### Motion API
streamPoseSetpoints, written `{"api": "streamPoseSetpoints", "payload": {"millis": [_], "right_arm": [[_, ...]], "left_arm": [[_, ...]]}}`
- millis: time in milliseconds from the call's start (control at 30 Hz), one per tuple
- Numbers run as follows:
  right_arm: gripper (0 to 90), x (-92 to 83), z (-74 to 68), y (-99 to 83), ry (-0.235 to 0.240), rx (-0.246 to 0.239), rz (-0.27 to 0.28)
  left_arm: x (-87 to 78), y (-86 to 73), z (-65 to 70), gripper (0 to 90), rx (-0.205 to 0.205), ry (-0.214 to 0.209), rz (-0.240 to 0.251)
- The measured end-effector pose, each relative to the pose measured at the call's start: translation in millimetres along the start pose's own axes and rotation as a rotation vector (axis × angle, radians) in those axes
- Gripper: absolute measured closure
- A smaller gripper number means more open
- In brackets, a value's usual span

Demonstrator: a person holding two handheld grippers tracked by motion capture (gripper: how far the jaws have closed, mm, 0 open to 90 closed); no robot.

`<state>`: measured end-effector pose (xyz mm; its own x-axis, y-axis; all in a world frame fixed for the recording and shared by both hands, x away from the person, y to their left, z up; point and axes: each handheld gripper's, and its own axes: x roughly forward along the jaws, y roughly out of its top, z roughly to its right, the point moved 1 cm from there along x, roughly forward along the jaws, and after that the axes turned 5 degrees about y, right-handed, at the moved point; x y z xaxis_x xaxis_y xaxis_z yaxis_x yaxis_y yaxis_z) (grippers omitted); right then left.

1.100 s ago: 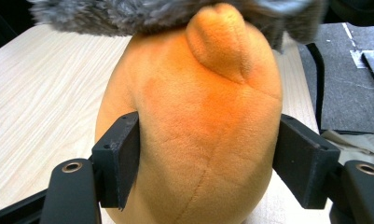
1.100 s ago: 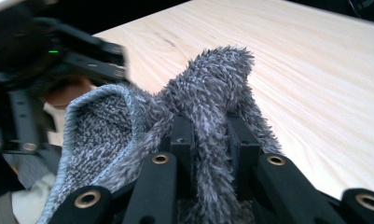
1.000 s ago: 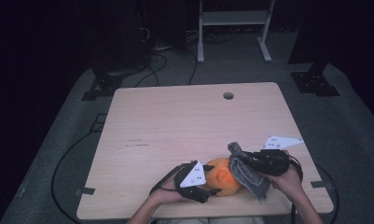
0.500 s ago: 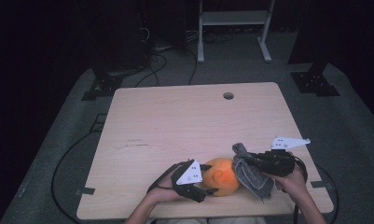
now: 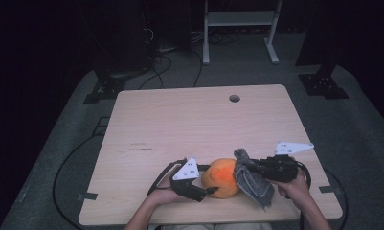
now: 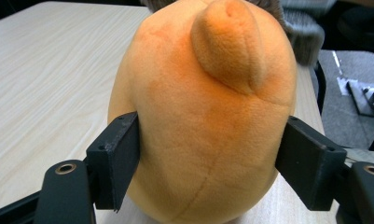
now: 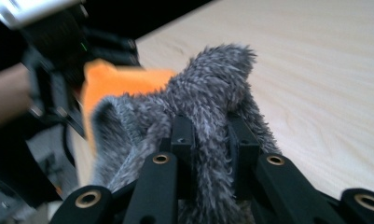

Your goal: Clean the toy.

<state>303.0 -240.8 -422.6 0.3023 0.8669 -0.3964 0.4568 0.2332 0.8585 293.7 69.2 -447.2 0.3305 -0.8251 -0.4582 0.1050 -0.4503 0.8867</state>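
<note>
An orange plush toy point(image 5: 221, 177) lies near the front edge of the wooden table point(image 5: 194, 120). My left gripper point(image 5: 206, 184) comes at it from the left. In the left gripper view both pads press the plush's point(image 6: 208, 107) sides, so the left gripper point(image 6: 208, 163) is shut on it. My right gripper point(image 5: 249, 167) reaches in from the right and is shut on a grey fuzzy cloth point(image 5: 254, 184), which hangs against the toy's right side. In the right gripper view the cloth point(image 7: 212, 88) bunches up between the shut jaws of the right gripper point(image 7: 211, 140), with the orange plush point(image 7: 119, 81) behind it.
A round cable hole point(image 5: 234, 98) sits near the table's far edge. Cables trail off both grippers over the front edge. On the dark floor beyond are a white metal stand point(image 5: 240, 19), loose cables point(image 5: 165, 62) and black stand feet point(image 5: 321, 84).
My left gripper has shifted a little to the left, still around the orange plush. The right gripper with the grey cloth has hardly moved.
</note>
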Motion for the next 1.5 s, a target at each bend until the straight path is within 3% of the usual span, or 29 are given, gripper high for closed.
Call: {"api": "streamPoseSetpoints", "payload": {"millis": [100,200,367,500,567,633,733,833,900,967,1033,1167,1200,1300,1367,1500], "right_arm": [[75.5,4.3,8.2,-4.8,-0.02,0.047,-0.018],[75.5,1.3,11.1,-8.7,-0.057,0.054,-0.044],[74.9,-1.5,-0.9,-2.4,-0.006,-0.004,-0.005],[75.0,4.9,6.7,-8.1,-0.064,0.026,-0.063],[75.1,1.9,8.9,-9.3,-0.085,0.038,-0.061],[74.9,-4.0,3.8,-4.3,-0.067,0.023,-0.006],[74.6,-5.2,-10.2,5.1,-0.005,-0.025,0.054],[74.2,5.2,-16.8,6.1,-0.012,-0.066,0.006],[74.2,10.7,-12.7,2.4,-0.026,-0.048,-0.001],[74.2,9.0,-10.6,2.9,-0.044,-0.033,0.001],[74.5,5.5,-14.6,6.0,-0.056,-0.048,0.003],[74.3,8.9,-37.0,17.7,0.012,-0.107,0.045],[73.9,12.6,-43.6,20.7,0.012,-0.133,0.039],[73.6,21.3,-48.4,22.1,-0.02,-0.175,0.018],[73.7,19.7,-39.5,18.7,-0.058,-0.161,0.02],[74.4,7.7,-19.8,9.7,-0.139,-0.084,0.015]], "left_arm": [[-0.8,-1.6,-4.5,26.2,-0.037,-0.011,0.015],[-1.4,-2.4,-5.2,25.8,-0.037,-0.014,0.016],[-1.2,-2.6,-5.7,25.3,-0.042,-0.006,0.02],[-1.6,-3.6,-10.4,25.6,-0.092,-0.002,0.037],[-2.0,-4.1,-11.3,25.6,-0.098,0.002,0.043],[-1.9,-6.0,-13.0,25.6,-0.12,0.005,0.059],[0.4,-6.2,-13.3,24.9,-0.132,0.005,0.064],[4.6,-6.7,-14.1,15.7,-0.157,-0.007,0.051],[8.9,-7.4,-12.8,12.5,-0.153,-0.007,0.034],[11.5,-6.5,-11.5,14.2,-0.146,0.0,0.035],[11.5,-4.7,-9.9,18.1,-0.128,0.009,0.037],[13.5,-4.0,-7.2,24.4,-0.118,0.03,0.055],[13.8,-4.1,-7.2,24.8,-0.123,0.036,0.055],[12.0,-5.7,-10.1,25.8,-0.152,0.043,0.057],[11.2,-5.7,-11.4,27.6,-0.167,0.045,0.065],[12.2,-5.4,-12.2,28.6,-0.175,0.044,0.074]]}}
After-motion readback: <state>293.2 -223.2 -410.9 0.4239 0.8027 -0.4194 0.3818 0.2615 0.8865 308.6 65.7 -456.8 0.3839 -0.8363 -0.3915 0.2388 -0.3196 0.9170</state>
